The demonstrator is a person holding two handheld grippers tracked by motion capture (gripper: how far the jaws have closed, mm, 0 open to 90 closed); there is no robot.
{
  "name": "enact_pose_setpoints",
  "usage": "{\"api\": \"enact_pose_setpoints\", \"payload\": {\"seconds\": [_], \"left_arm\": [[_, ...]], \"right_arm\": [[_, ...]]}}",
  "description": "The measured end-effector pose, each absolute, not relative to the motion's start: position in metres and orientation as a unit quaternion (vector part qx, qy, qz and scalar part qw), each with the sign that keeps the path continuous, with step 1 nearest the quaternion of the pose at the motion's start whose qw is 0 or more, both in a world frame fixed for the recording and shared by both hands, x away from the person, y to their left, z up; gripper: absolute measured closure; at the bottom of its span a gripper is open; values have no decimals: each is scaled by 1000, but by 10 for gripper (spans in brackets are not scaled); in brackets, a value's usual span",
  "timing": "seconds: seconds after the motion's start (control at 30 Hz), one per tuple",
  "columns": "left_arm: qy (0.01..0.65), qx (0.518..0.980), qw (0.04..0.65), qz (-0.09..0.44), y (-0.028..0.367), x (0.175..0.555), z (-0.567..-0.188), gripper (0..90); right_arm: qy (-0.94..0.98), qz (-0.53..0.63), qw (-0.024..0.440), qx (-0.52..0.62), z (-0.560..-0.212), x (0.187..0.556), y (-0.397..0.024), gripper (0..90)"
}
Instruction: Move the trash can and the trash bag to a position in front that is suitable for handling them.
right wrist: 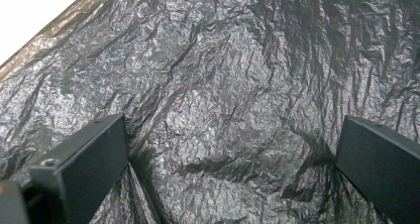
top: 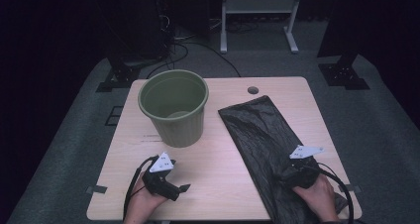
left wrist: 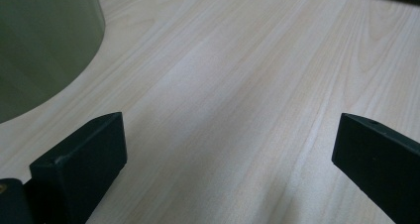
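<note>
An empty green waste bin (top: 174, 106) stands upright at the back left of the wooden table (top: 218, 159); its wall (left wrist: 39, 45) fills the left gripper view's upper left. A crinkled black plastic bag (top: 262, 135) lies flat along the table's right side. My left gripper (top: 185, 188) rests near the front left, open over bare wood (left wrist: 228, 149), nothing between its jaws. My right gripper (top: 289, 172) sits low over the bag's near end, open, its jaws spread wide over the wrinkled film (right wrist: 233, 135).
A round cable hole (top: 253, 90) sits at the table's back edge. Beyond the table are a white frame (top: 257, 16), black stands and cables on grey carpet. Bare wood lies between the bin and the bag.
</note>
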State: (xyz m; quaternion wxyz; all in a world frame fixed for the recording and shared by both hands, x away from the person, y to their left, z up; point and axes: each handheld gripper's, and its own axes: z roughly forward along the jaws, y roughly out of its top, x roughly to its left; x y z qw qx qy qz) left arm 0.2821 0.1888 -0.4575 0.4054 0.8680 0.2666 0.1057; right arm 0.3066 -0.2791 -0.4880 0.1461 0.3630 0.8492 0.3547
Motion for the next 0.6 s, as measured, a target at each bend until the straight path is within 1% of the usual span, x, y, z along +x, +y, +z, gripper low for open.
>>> {"api": "enact_pose_setpoints", "payload": {"seconds": [0.6], "left_arm": [[281,856,420,109,203,288,-418,0]], "right_arm": [[849,354,147,365,-488,308,-279,0]]}}
